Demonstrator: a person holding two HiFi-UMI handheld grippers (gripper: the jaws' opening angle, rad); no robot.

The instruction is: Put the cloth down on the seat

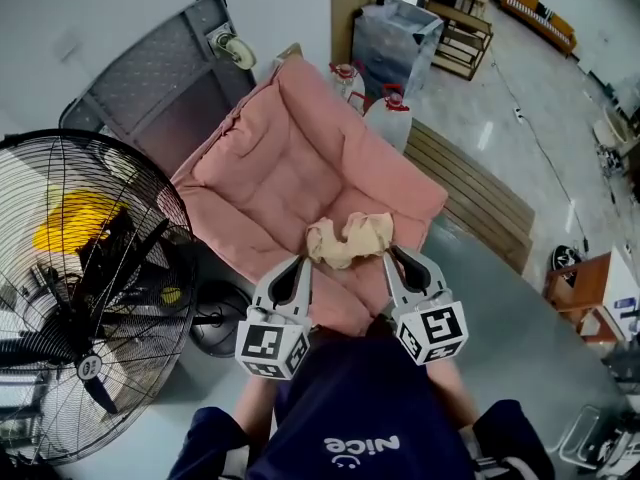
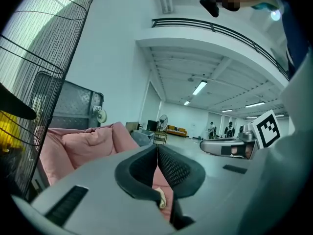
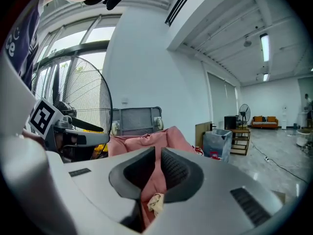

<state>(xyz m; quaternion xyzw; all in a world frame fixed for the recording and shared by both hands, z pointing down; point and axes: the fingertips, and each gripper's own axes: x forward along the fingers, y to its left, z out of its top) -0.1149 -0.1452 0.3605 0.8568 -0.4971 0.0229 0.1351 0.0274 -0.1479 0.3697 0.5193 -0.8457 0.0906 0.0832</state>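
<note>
cloth: beige cloth lies crumpled on the front part of the pink seat, near its front edge; looks like it is already resting on the cushion rather than hanging
left hand-held gripper: left hand-held gripper has its jaws closed tip to tip with nothing pinched; tip sits just beside the cloth's left end, and a scrap of cloth shows below the pads in the left gripper view
right hand-held gripper: right hand-held gripper has its jaws drawn together to a thin slit showing only pink seat, nothing clamped; tip is just beside the cloth's right end
why held so: one gripper flanks each end of the cloth, both aimed down at the seat; judged as a two-handed lay-down with the cloth now out of both grips
task stage: judged done or nearly done, cloth sits on the seat
seat placement: on the floor, tilted against a grey cart stood up behind it; big fan just to its left
writing: "nice" in white on the person's dark shirt, seen upside down with a small smile mark under it
markers: black-and-white square codes on the left cube and right cube, no text
bottles: red-capped bottles behind the seat, labels too small to read
</note>
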